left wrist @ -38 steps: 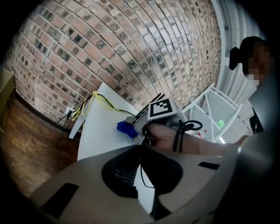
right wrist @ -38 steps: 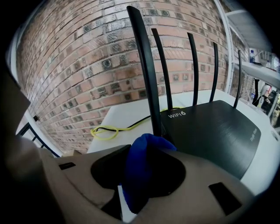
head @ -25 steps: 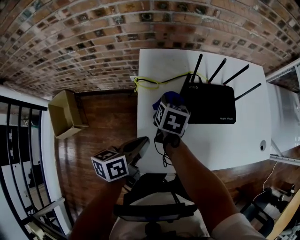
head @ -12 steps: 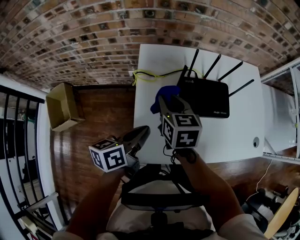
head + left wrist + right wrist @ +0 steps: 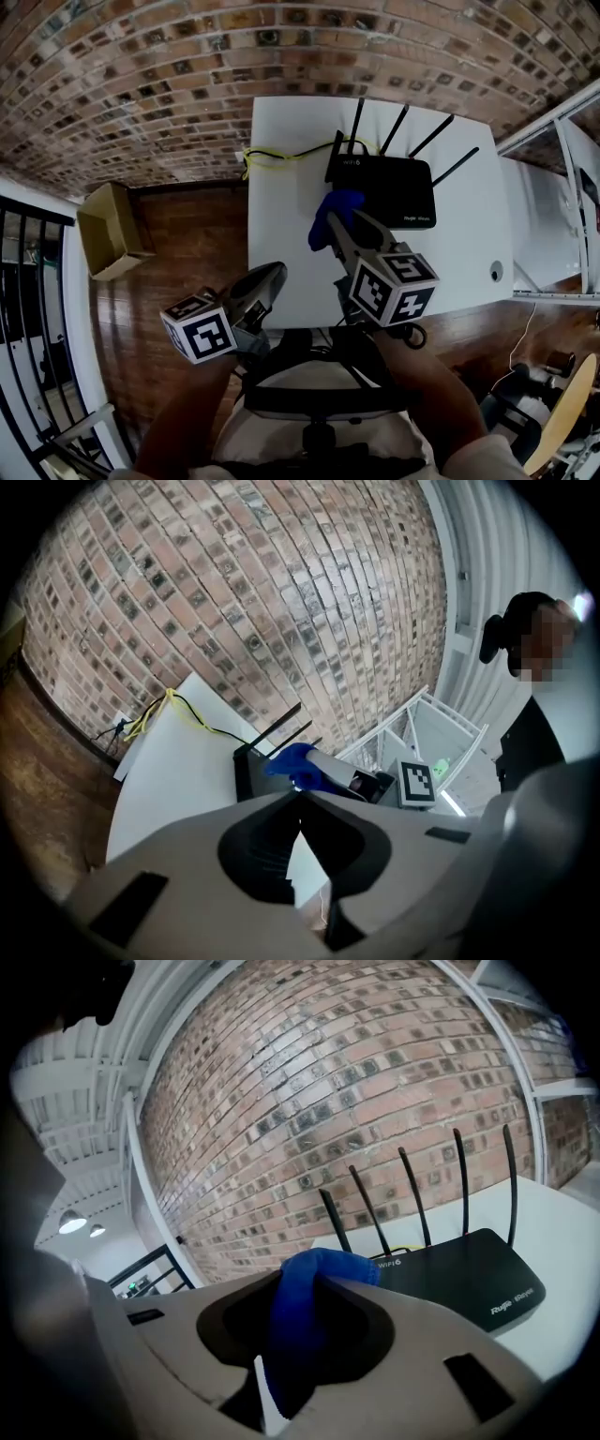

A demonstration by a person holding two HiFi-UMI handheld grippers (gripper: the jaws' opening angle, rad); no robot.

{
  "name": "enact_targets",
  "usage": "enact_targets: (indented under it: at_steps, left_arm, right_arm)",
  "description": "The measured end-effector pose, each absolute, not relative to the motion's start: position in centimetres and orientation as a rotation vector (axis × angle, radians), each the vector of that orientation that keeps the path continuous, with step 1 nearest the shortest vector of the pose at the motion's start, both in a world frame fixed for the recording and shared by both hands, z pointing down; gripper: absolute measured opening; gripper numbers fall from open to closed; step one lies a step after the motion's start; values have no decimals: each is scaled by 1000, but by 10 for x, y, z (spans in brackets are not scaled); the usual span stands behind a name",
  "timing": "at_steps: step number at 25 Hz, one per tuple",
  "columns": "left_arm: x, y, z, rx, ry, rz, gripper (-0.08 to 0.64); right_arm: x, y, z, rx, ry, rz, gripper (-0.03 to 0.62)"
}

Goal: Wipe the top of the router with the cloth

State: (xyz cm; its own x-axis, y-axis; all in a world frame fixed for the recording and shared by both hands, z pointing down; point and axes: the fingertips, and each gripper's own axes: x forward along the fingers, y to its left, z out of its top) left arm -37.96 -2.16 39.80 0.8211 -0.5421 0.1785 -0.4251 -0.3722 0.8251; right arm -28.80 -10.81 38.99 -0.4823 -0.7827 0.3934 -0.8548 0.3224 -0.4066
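Note:
A black router (image 5: 389,192) with several upright antennas lies at the back of the white table (image 5: 281,234). My right gripper (image 5: 330,221) is shut on a blue cloth (image 5: 336,208), held in the air just in front of the router's left front corner. In the right gripper view the cloth (image 5: 309,1316) hangs bunched between the jaws of that gripper (image 5: 319,1277), with the router (image 5: 464,1274) beyond. My left gripper (image 5: 272,274) hovers at the table's near left edge, shut and holding nothing. The left gripper view shows its own tips (image 5: 300,794) meeting, and the router (image 5: 255,766) and cloth (image 5: 291,759) ahead.
A yellow cable (image 5: 272,157) loops at the table's back left corner. A small round object (image 5: 494,272) sits near the table's right edge. A cardboard box (image 5: 108,230) stands on the wooden floor to the left. A brick wall (image 5: 187,75) runs behind the table.
My right gripper with the cloth has drawn back from the router's left side toward me and now sits lower right in the view. The left gripper has hardly moved.

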Motion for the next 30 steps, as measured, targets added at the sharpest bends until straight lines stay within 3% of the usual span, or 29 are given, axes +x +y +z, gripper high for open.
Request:
enact_targets:
  at_steps: [14,30]
  left_arm:
    - [-328,3,361,2060,-725,-170,25]
    - [-144,56,321,2089,-830,-183,25]
  right_arm:
    - [-175,-47,340,1487,-2571,890,123]
    - [45,28,324,1449,-2648,974,121]
